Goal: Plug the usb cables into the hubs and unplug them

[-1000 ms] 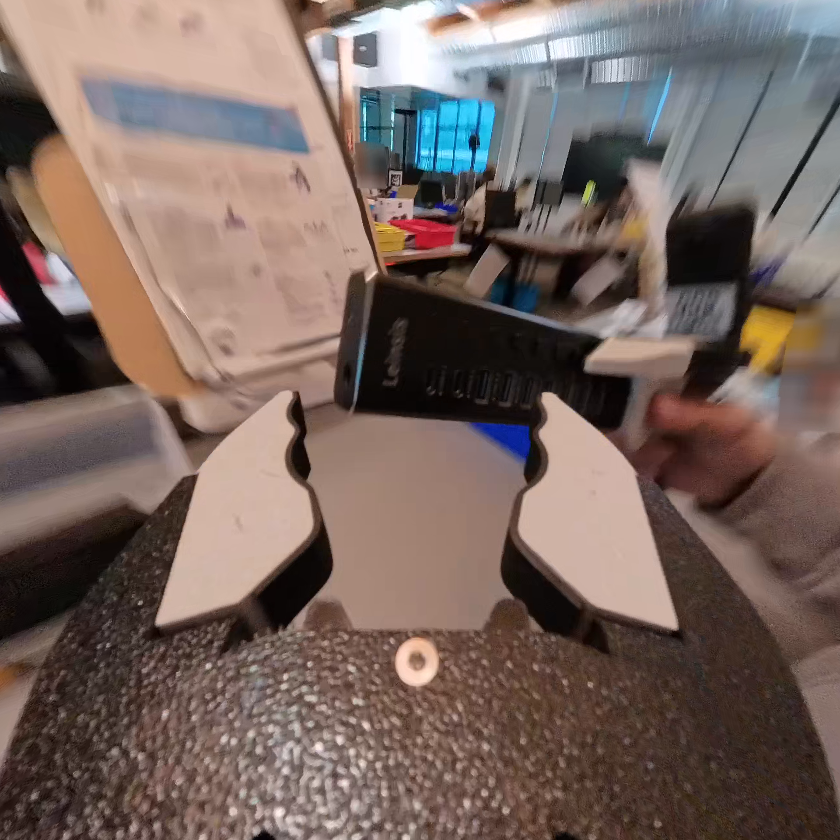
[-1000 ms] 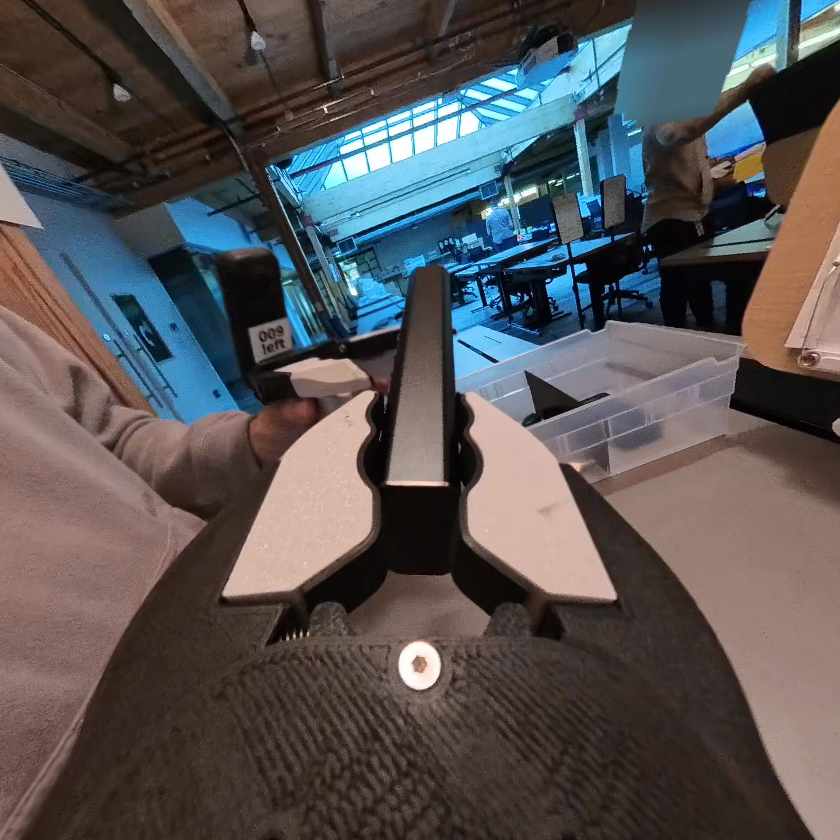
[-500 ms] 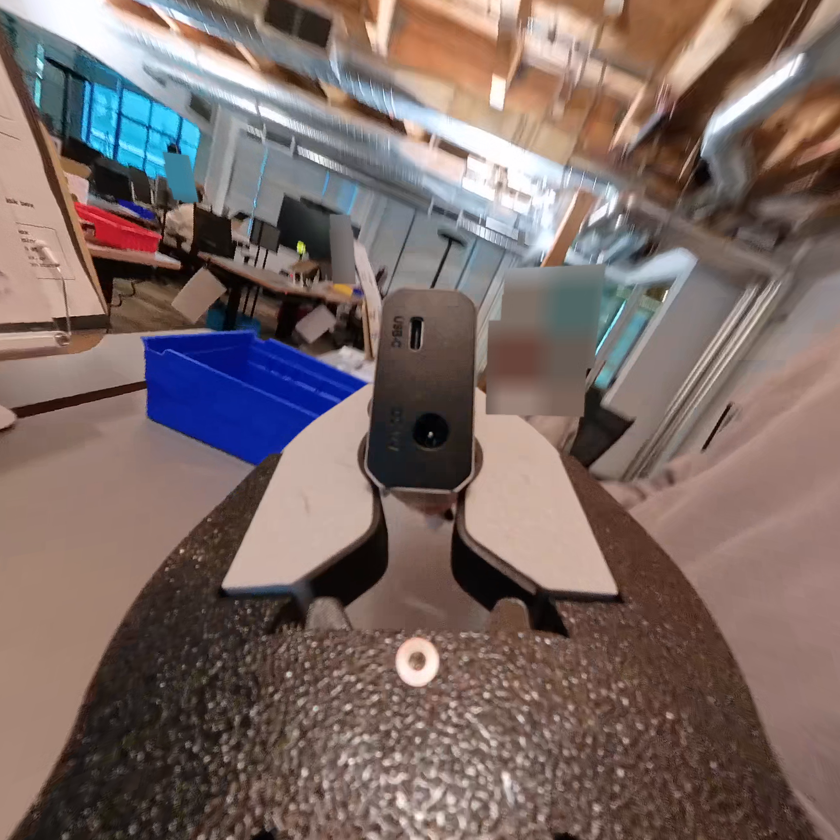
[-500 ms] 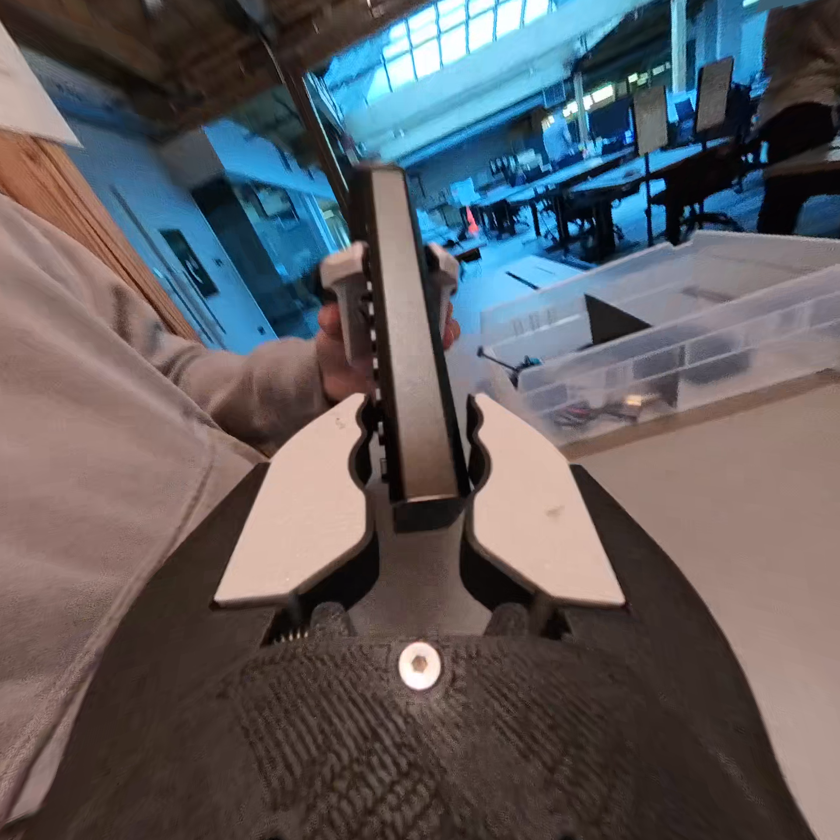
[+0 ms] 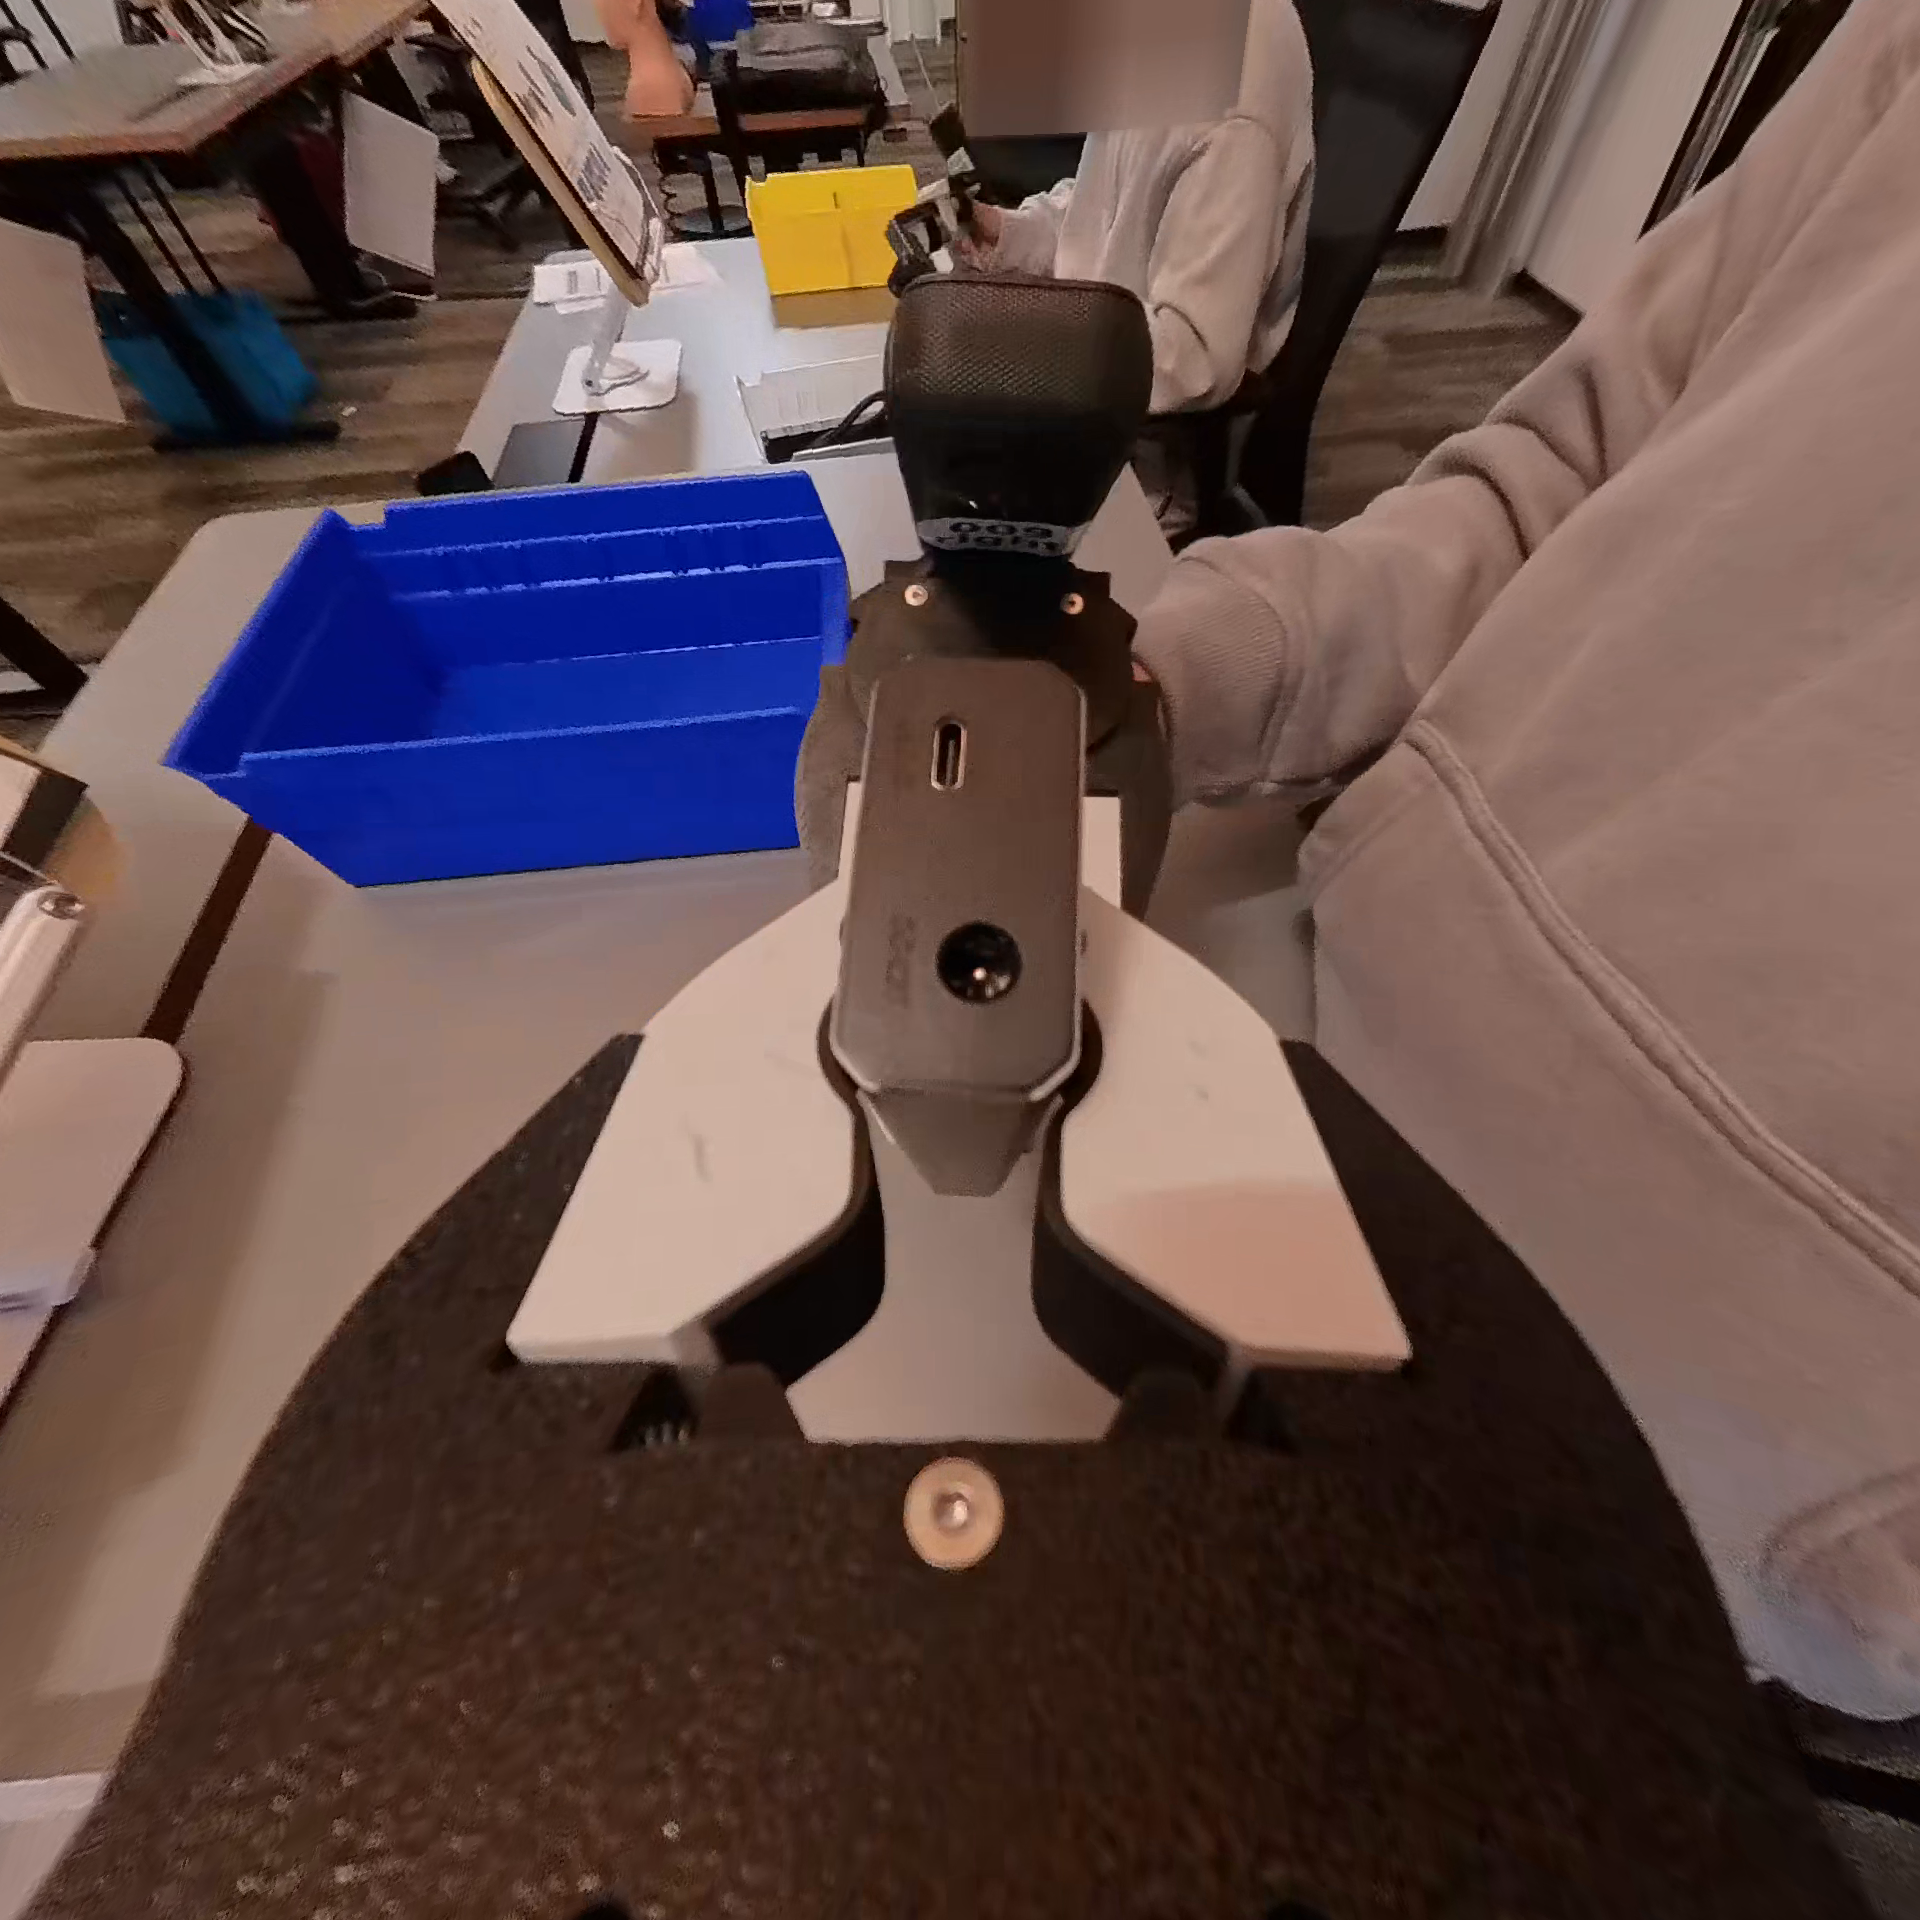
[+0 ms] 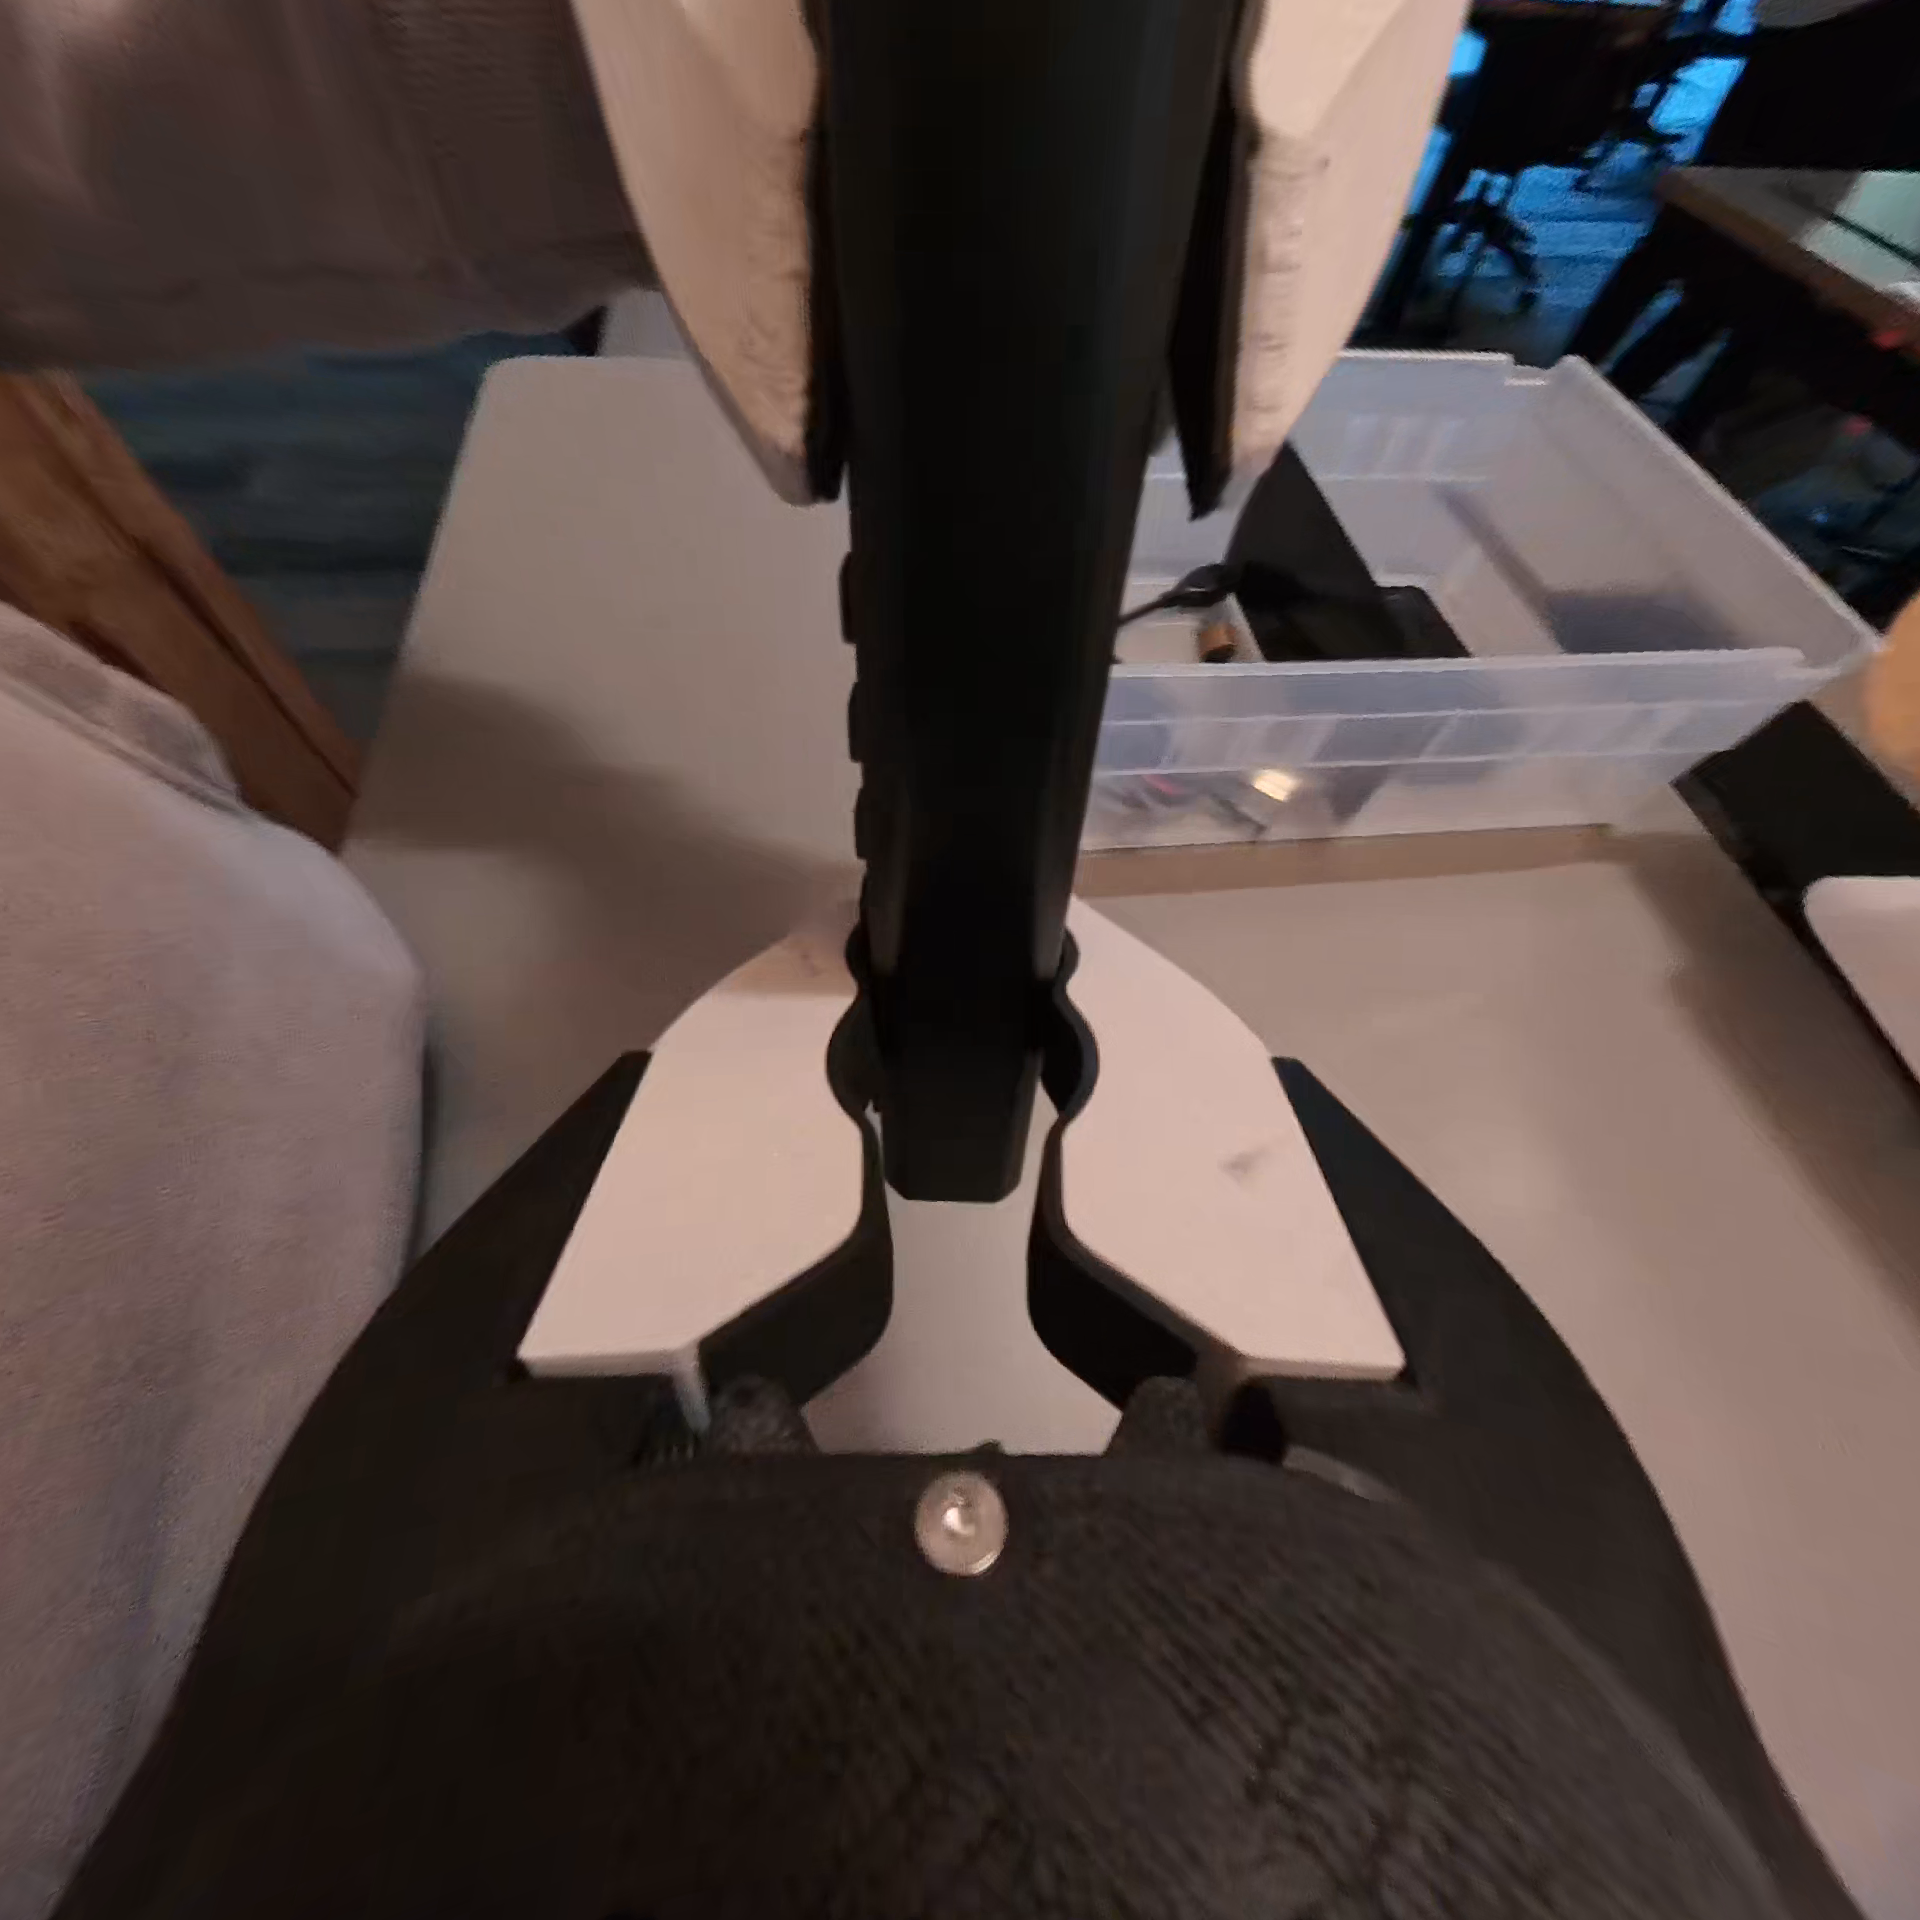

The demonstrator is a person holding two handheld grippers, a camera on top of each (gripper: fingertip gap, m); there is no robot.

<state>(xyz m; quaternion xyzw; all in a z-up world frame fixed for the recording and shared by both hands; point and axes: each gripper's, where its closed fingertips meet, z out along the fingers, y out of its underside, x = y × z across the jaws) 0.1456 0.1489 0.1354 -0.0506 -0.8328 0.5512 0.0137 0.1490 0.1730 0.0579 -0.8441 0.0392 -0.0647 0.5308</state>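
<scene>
Nearest us in the left wrist view, our left gripper is clenched on one end of the black hub, whose end face with two sockets looks straight back at the lens. In the right wrist view, our right gripper is clamped on the opposite end of that same hub. So the hub lies dead ahead of both, its long axis running along the fingers from one gripper to the other; neither is nearer, each has an end. We judge this a two-handed hold or handover in the air above the table; no cable is plugged in that we can see. Beyond and left of the left gripper sits a blue bin. Beyond and right of the right gripper stands a clear bin holding dark items, perhaps cables.
</scene>
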